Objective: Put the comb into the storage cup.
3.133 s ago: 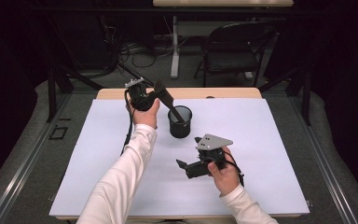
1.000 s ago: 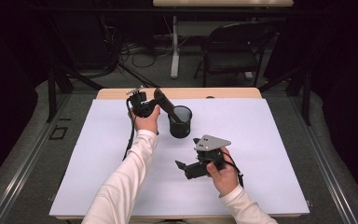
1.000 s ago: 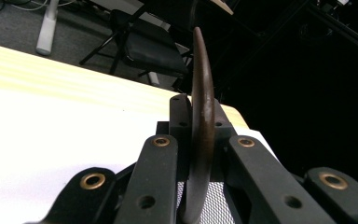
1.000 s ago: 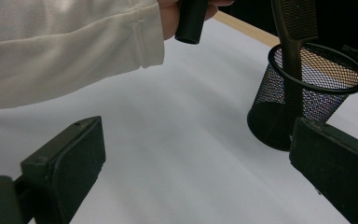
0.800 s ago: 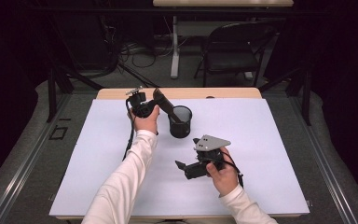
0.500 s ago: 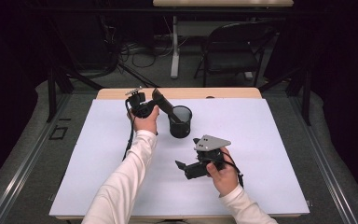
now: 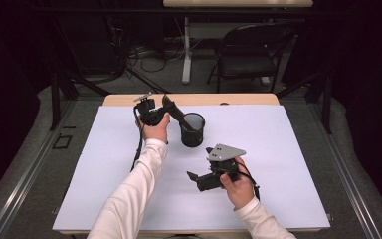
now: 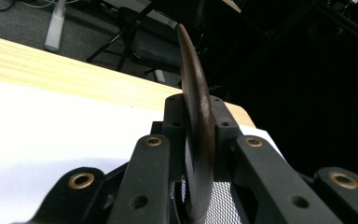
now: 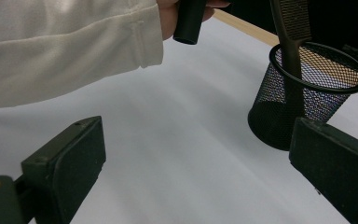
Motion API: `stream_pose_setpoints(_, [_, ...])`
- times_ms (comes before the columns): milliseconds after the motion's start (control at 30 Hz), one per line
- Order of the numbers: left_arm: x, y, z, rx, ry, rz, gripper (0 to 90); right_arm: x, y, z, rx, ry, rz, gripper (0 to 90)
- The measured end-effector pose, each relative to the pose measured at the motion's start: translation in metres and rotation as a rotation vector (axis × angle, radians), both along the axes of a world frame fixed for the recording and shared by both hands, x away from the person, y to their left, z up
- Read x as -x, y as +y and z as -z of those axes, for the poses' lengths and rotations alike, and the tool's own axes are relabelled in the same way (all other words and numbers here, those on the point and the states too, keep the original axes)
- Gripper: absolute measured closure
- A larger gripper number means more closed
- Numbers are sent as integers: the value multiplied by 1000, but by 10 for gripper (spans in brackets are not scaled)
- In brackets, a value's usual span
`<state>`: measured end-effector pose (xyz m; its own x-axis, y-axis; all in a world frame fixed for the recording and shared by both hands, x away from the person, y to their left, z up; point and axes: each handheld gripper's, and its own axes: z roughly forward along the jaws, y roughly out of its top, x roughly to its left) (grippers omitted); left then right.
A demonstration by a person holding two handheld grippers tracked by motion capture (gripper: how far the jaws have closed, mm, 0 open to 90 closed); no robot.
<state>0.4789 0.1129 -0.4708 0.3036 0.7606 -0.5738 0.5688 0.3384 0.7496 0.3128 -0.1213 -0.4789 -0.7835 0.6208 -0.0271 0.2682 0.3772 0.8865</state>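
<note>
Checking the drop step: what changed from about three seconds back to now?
The left gripper came down and carried the comb end-first into the mesh cup. Its jaws have just been opening slightly, with the comb between them and apparently not yet free. The right gripper stayed put, jaws open and holding nothing; the cup did not shift on the white mat.

Lab or recording studio setup, not a home. Wooden table [image 7: 129, 99] covered with a plain white sheet [image 7: 288, 149], dark curtained surroundings, grey carpet floor [image 7: 25, 144]. Loose cables [image 7: 149, 52] on the floor behind, black folding chair [image 7: 251, 52], a second table's leg [image 7: 185, 55] at back, black tripod or stand legs [image 7: 59, 87] at left, metal rails beside the table.
</note>
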Motion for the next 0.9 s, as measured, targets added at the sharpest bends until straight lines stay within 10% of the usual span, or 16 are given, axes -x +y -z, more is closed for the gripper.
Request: stream_pose_setpoints(900, [0, 5, -2, 9, -6, -46, 467, -1, 0, 1, 6, 2, 1, 35])
